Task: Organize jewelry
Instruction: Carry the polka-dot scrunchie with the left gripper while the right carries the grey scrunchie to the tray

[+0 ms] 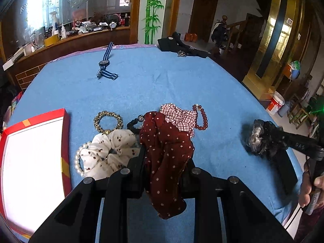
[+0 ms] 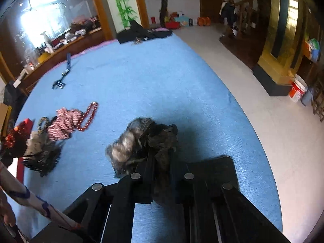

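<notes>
My left gripper (image 1: 165, 159) is shut on a dark red polka-dot scrunchie (image 1: 166, 139), which hangs between its fingers just above the blue cloth (image 1: 162, 81). To the right, my right gripper (image 2: 162, 151) is shut on a black and grey frilly scrunchie (image 2: 131, 141), low over the cloth; the same scrunchie (image 1: 257, 137) also shows in the left wrist view. A white cherry-print scrunchie (image 1: 109, 147), a pearl bracelet (image 1: 78, 162), a leopard-print hair tie (image 1: 108, 121), a red checked scrunchie (image 1: 180, 117) and a red bead bracelet (image 1: 201, 117) lie clustered ahead of the left gripper.
An open red box with a white inside (image 1: 32, 162) sits at the left edge. A striped blue watch (image 1: 104, 62) lies far back on the cloth. A flat black box (image 2: 218, 166) lies under the right gripper. Dark items (image 1: 178, 44) rest at the far edge.
</notes>
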